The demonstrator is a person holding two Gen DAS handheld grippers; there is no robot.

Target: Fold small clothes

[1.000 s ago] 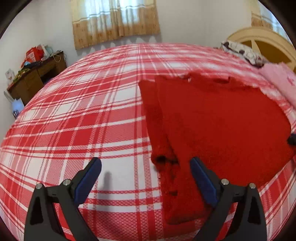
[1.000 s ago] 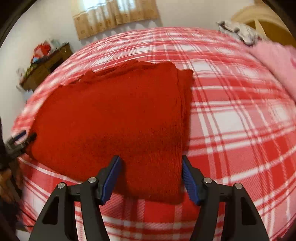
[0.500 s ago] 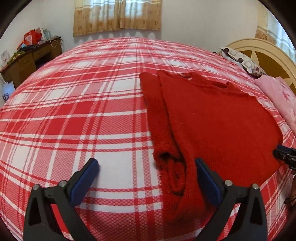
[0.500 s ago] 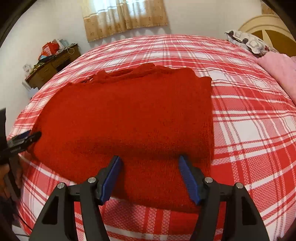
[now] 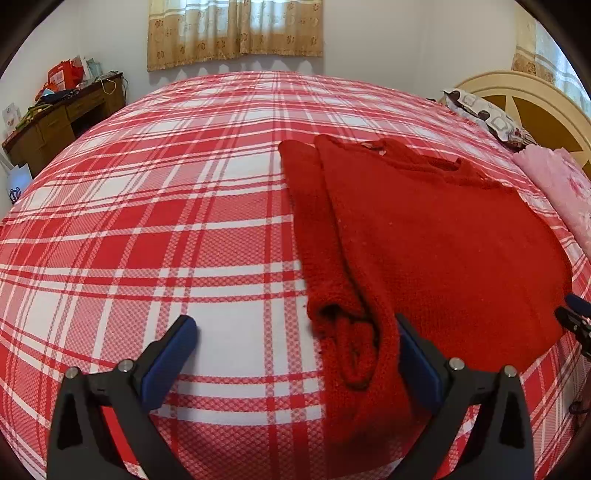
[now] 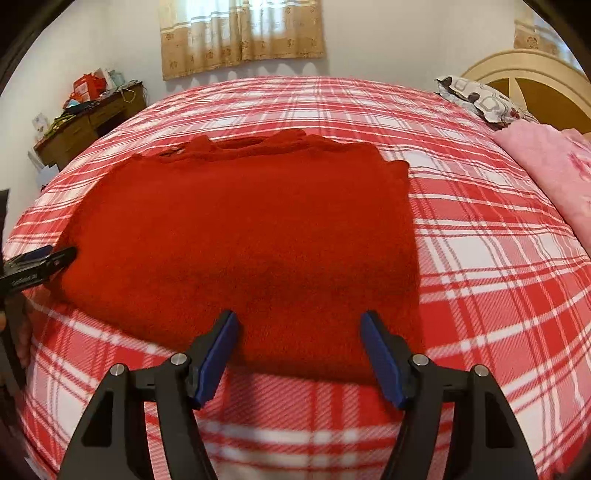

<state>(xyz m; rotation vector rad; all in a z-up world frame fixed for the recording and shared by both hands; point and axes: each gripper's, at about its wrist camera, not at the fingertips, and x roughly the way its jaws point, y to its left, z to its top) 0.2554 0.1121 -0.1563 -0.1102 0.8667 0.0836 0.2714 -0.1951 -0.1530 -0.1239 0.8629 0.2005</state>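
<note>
- Here, a red sweater lies flat on the red-and-white plaid bedspread, its neckline toward the far side of the bed and its sleeves folded in along the sides.
- The left gripper hangs over the sweater's near left edge with its blue pads spread wide (nothing is between them but bedspread and the bunched sleeve cuff).
- The right gripper sits above the near hem, fingers likewise parted and gripping nothing.
- A pink blanket lies at the right edge of the bed, beside a patterned pillow and a cream headboard.
- A cluttered wooden desk stands against the wall on the left, under a curtained window.
</note>
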